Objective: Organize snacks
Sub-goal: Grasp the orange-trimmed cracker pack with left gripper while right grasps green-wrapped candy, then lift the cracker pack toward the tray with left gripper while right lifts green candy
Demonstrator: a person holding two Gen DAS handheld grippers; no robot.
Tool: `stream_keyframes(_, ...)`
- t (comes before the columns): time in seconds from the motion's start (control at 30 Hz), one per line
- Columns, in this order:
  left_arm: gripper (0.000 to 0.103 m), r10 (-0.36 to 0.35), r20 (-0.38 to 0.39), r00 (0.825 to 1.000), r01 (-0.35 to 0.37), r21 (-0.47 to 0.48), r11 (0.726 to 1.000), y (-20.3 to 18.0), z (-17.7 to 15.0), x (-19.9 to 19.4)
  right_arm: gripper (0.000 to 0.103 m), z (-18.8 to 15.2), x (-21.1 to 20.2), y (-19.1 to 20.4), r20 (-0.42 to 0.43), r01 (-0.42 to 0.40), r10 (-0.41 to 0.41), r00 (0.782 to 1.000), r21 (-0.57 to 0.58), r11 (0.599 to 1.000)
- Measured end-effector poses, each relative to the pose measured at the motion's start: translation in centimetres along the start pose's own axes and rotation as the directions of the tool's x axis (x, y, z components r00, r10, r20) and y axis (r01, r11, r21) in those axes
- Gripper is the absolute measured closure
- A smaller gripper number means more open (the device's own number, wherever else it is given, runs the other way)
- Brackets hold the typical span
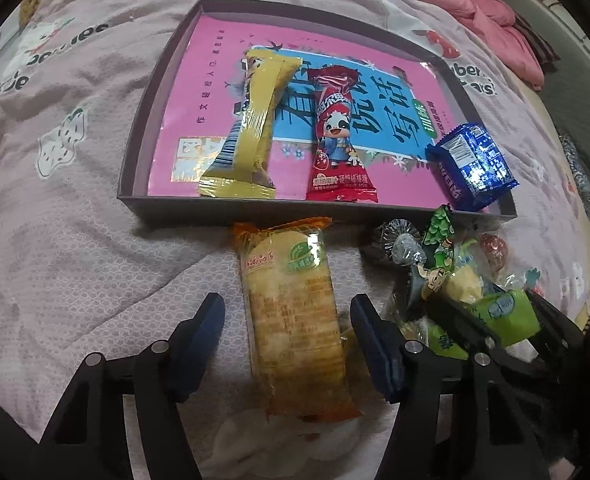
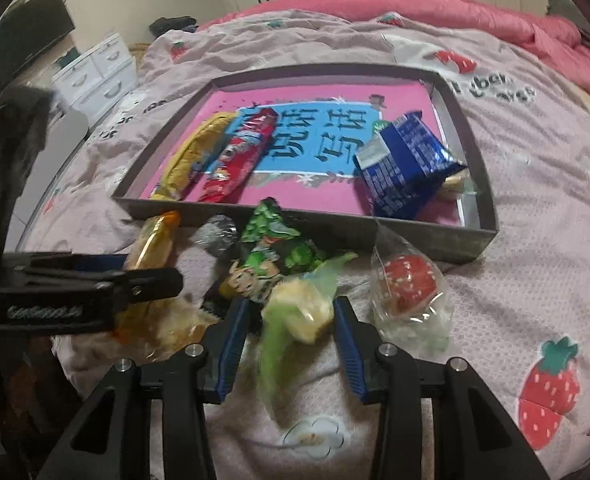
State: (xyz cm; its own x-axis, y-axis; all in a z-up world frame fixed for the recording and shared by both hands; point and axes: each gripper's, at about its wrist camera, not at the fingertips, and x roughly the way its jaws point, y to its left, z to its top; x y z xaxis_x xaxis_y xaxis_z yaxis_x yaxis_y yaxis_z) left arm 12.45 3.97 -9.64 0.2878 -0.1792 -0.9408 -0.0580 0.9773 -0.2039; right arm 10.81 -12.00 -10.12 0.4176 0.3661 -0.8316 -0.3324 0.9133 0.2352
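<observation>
Step in hand: moving loose snacks off the bed into the grey tray [image 1: 135, 128], mid-task by the look of it. Tray already holds yellow bar [image 1: 251, 120], red lollipop pack [image 1: 337, 136] and blue biscuit pack [image 1: 471, 164], the blue one at tray's right side near the front wall.

L gripper [image 1: 287, 320]: jaws wide, straddling the orange-ended cracker pack [image 1: 295, 320], which lies lengthwise on the bedspread [image 1: 75, 260] just outside tray's front wall. Pads apart from the wrapper on both sides, not gripping yet.

R gripper [image 2: 291, 320]: jaws wide, either side of a yellow candy in green wrapper [image 2: 299, 308]; contact unclear, frame is blurry. Beside it: green cartoon pack [image 2: 271, 252], silver-wrapped candy [image 2: 217, 232], red candy in clear wrapper [image 2: 409, 280], all on bed near tray's front wall.

Next, prob.: L closes across the pack's width, lifts over the front wall, sets down in free space w/o landing on other packs. Soft wrapper, so light squeeze. R likewise w/ the candy; small and loose, could slip out.
</observation>
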Motion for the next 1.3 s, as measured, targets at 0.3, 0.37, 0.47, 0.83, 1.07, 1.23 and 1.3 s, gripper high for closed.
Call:
stream_keyframes(0.3,0.05,0.007,0.004,1.0,-0.007,-0.015,1.0,0.4,0.0,0.7,0.069,-0.3,-0.6,-1.1,0.0,-0.06,0.06,0.998,0.037,0.997)
stream_keyframes(0.37,0.057,0.01,0.009,1.0,-0.009,-0.016,1.0,0.5,0.0,0.7,0.069,-0.4,-1.0,-1.2,0.01,-0.072,0.072,0.997,0.044,0.996)
stream_keyframes(0.47,0.063,-0.002,0.017,1.0,0.002,-0.031,1.0,0.7,-0.1,0.7,0.069,-0.4,-1.8,-1.4,0.035,-0.083,0.081,0.996,0.047,0.995)
stream_keyframes(0.83,0.069,-0.061,0.054,0.997,0.066,-0.095,0.993,2.2,-0.5,-0.7,0.069,-0.1,-3.4,0.0,0.088,-0.117,0.118,0.989,-0.019,0.993)
stream_keyframes(1.07,0.069,-0.069,0.095,0.993,0.075,-0.059,0.995,1.8,-0.9,-2.8,0.069,-0.1,-4.0,0.0,0.106,-0.121,0.123,0.987,-0.029,0.992)
stream_keyframes(1.23,0.069,-0.064,0.128,0.99,0.069,-0.036,0.997,1.6,-1.1,-4.2,0.069,-0.1,-4.4,-0.1,0.124,-0.126,0.129,0.984,-0.032,0.992)
stream_keyframes(1.3,0.069,-0.063,0.142,0.988,0.068,-0.03,0.997,1.5,-1.0,-4.7,0.069,0.1,-4.6,0.0,0.134,-0.126,0.13,0.982,-0.036,0.991)
